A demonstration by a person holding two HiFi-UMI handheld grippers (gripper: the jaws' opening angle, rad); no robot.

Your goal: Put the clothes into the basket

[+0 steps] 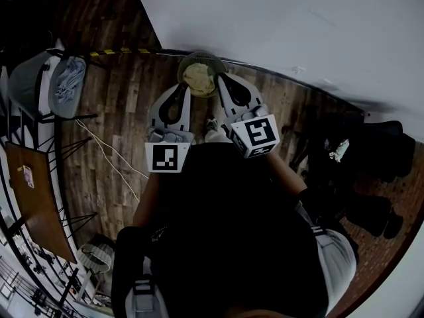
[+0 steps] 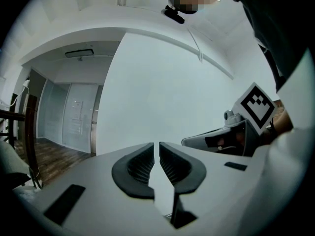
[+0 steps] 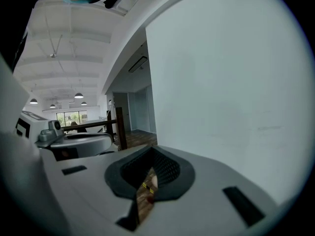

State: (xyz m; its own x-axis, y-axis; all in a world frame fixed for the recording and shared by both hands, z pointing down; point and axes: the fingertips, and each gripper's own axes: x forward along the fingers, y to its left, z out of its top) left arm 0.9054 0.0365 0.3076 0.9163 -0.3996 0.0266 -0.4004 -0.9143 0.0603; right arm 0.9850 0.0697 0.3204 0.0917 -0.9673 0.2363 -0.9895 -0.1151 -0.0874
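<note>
A round basket (image 1: 212, 57) stands on the wood floor against the white wall, with a pale yellowish cloth (image 1: 199, 79) lying in it. I hold both grippers side by side just short of it. My left gripper (image 1: 177, 89) is shut with nothing between its pads, and in its own view (image 2: 158, 149) it faces the bare wall. My right gripper (image 1: 224, 79) is also shut and empty, its tips close to the basket's right rim. Through its jaws (image 3: 150, 168) only a strip of floor shows. Each gripper view catches the other gripper at its side.
A chair (image 1: 36, 78) draped with a blue-grey cloth (image 1: 68, 85) stands at the far left, with a wooden table (image 1: 40, 201) below it. A thin cable (image 1: 106, 148) runs across the floor. Dark bags (image 1: 371, 171) lie at the right. The white wall (image 1: 298, 25) rises just behind the basket.
</note>
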